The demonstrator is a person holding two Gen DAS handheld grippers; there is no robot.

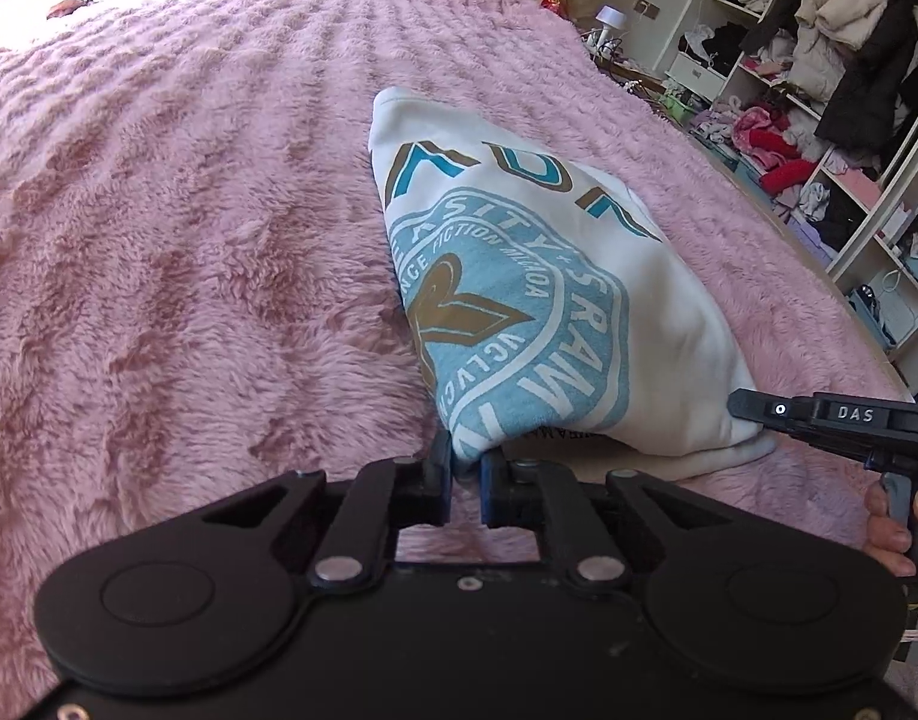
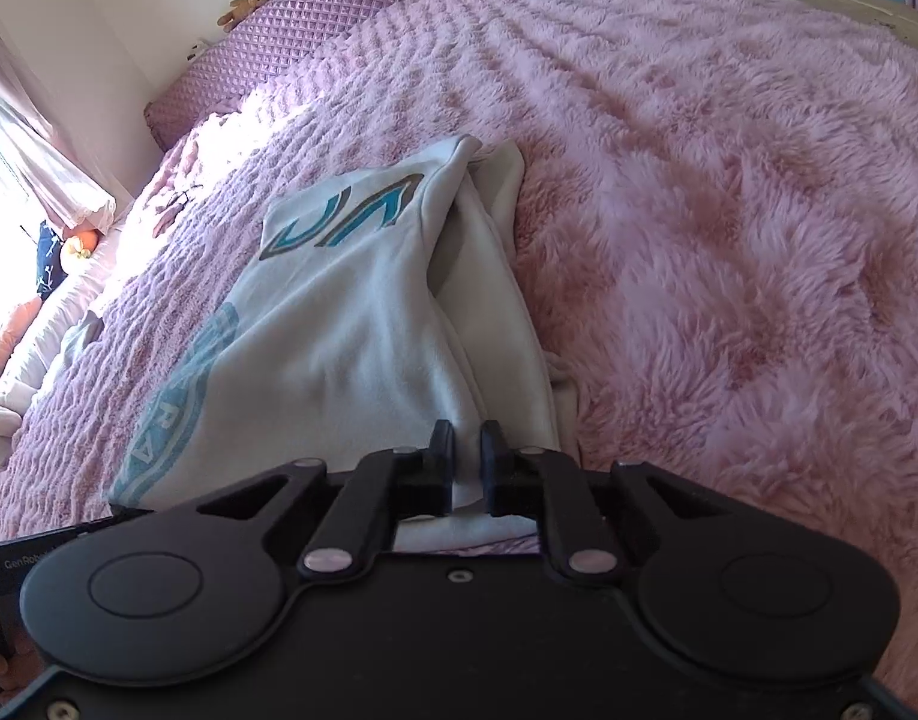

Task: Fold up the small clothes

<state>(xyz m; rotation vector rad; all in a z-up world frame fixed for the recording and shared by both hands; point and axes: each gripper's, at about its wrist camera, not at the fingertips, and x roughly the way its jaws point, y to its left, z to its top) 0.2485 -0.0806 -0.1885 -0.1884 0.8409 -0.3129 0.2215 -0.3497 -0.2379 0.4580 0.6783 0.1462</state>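
A white T-shirt point(image 1: 579, 276) with a blue and gold round print lies partly folded on the pink fluffy blanket point(image 1: 189, 240). My left gripper point(image 1: 466, 468) is shut on the shirt's near left corner, lifted a little. My right gripper point(image 1: 738, 405) shows at the right in the left wrist view, pinching the shirt's near right corner. In the right wrist view my right gripper point(image 2: 468, 450) is shut on the white shirt point(image 2: 351, 330), whose layers bunch up ahead of the fingers.
The blanket point(image 2: 729, 210) covers the whole bed. Open white shelves point(image 1: 819, 120) stuffed with clothes stand past the bed's right edge. A purple quilted headboard point(image 2: 315, 36) and a curtained window point(image 2: 15, 138) lie at the far left in the right wrist view.
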